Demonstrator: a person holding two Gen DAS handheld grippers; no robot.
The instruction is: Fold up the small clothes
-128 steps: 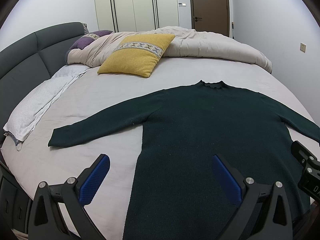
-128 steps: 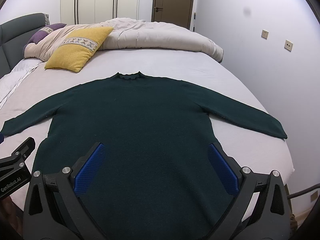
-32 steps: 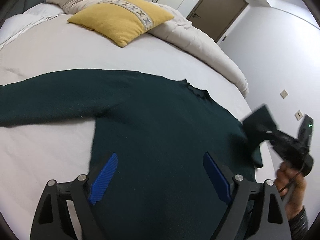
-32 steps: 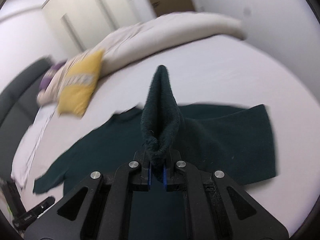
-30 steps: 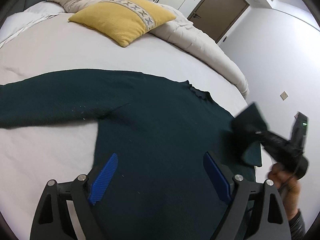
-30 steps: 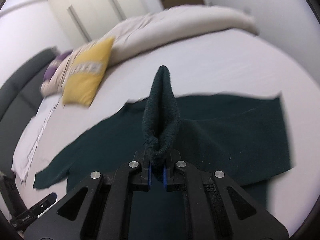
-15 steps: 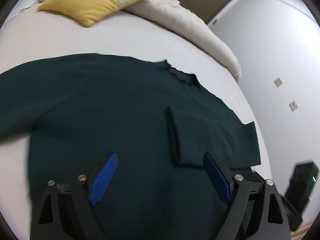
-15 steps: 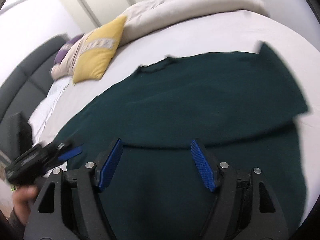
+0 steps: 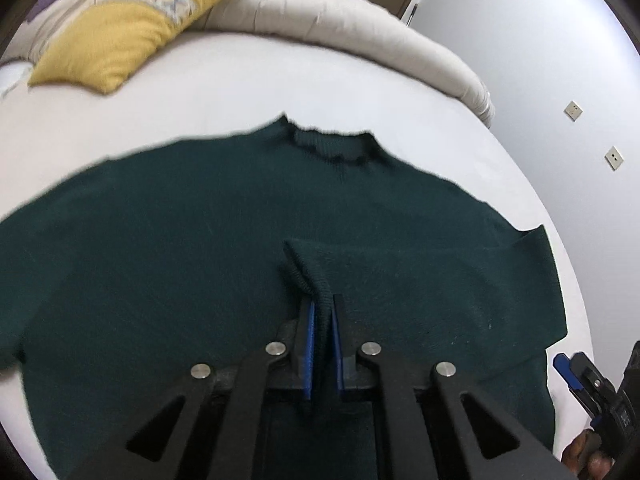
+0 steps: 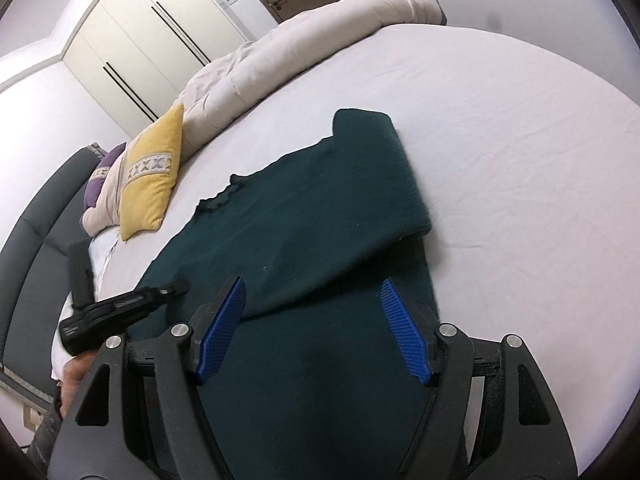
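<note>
Across the bed [image 10: 500, 128] lies my dark green sweater [image 9: 180, 240], collar away from me, its right sleeve [image 10: 372, 184] folded over the chest. My left claw [image 9: 322, 340] is clenched on that sleeve's cuff [image 9: 304, 272], which runs rightward from it. My right claw [image 10: 316, 332] hangs released above the hem. The other sleeve seems spread leftward, though the edge blurs.

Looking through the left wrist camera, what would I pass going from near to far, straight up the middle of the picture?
Black left gripper shut on the cuff, dark green knitted sweater → sweater's ribbed collar → white bedsheet → rolled beige duvet.
</note>
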